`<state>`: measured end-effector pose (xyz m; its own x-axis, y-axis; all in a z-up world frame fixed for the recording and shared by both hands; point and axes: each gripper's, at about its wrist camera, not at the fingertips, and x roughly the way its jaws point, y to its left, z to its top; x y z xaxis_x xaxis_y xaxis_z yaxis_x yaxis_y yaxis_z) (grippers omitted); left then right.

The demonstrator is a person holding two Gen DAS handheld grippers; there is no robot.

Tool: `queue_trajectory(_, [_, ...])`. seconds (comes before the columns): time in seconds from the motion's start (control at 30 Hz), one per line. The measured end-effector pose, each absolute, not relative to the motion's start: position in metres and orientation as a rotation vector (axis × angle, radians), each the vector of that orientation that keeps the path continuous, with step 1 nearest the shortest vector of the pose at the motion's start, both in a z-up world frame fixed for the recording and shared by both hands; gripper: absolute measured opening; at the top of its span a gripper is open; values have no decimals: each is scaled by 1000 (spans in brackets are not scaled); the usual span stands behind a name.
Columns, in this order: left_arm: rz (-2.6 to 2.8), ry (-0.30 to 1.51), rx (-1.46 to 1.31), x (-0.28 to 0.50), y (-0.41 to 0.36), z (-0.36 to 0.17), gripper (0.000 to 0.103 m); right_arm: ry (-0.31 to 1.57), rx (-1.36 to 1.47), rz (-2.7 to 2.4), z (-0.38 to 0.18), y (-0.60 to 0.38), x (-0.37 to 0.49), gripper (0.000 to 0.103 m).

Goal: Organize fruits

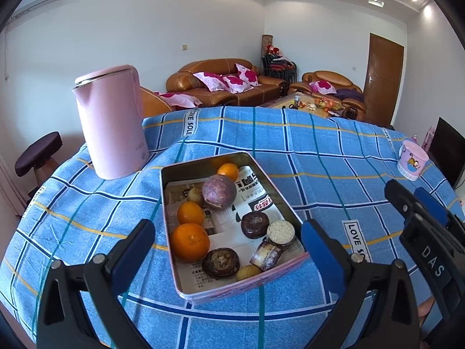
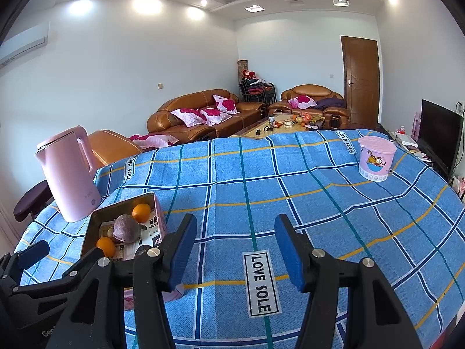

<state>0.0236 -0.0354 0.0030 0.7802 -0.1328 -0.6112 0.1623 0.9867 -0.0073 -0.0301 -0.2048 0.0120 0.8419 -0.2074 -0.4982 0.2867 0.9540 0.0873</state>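
A metal tin (image 1: 186, 288) lined with newspaper sits on the blue checked tablecloth. It holds three oranges (image 1: 189, 242), a purple passion fruit (image 1: 219, 188), dark mangosteens (image 1: 255, 224), small yellow fruits and a cut piece. My left gripper (image 1: 228, 250) is open, its jaws either side of the tin's near end, above it. My right gripper (image 2: 236, 250) is open and empty over bare cloth, to the right of the tin (image 2: 158, 206). The right gripper also shows at the right edge of the left wrist view (image 1: 418, 212).
A tall pink kettle (image 1: 112, 123) stands just behind the tin at the left. A pink cartoon tub (image 2: 375, 157) stands at the far right of the table. The table edge (image 1: 23, 218) curves round at the left, with a stool (image 1: 37, 154) beyond it.
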Motion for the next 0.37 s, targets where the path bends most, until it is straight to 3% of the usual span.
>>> queue_trajectory(0.37, [-142, 635, 76, 23, -38, 4, 102, 513, 166, -280, 11, -210, -30, 58])
